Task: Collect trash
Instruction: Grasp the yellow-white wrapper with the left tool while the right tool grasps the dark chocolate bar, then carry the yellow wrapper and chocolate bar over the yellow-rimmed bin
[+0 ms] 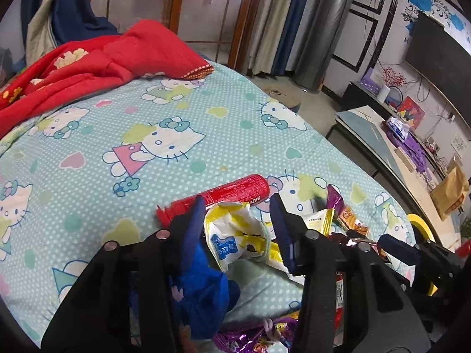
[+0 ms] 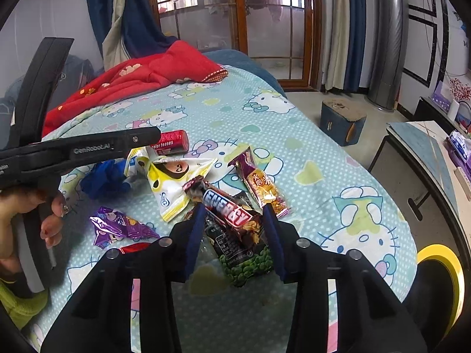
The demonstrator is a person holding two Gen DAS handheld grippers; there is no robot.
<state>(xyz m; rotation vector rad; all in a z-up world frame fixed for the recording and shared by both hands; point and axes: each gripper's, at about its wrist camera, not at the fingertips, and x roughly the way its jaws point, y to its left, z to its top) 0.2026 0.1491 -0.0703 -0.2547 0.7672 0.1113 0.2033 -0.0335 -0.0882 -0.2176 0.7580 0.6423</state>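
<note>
Left gripper (image 1: pixel 238 217) low over bed (image 1: pixel 176 153), open astride white-yellow wrapper (image 1: pixel 232 235); right gripper (image 2: pixel 234 220) open astride ENERGY bar (image 2: pixel 229 211) — long axis diagonal, far-left to near-right.

A bed (image 2: pixel 294 158) with a pale blue cartoon-cat sheet carries a red quilt (image 2: pixel 141 79), a red tube (image 2: pixel 172 144), a crumpled blue wrapper (image 2: pixel 103 179) and scattered snack wrappers (image 2: pixel 229 214).

Wrappers (image 2: pixel 176 182) crowd the near bed (image 2: pixel 338 158); its far middle lies bare up to the red quilt (image 2: pixel 141 79); the right side drops to open floor (image 2: pixel 312 108).
</note>
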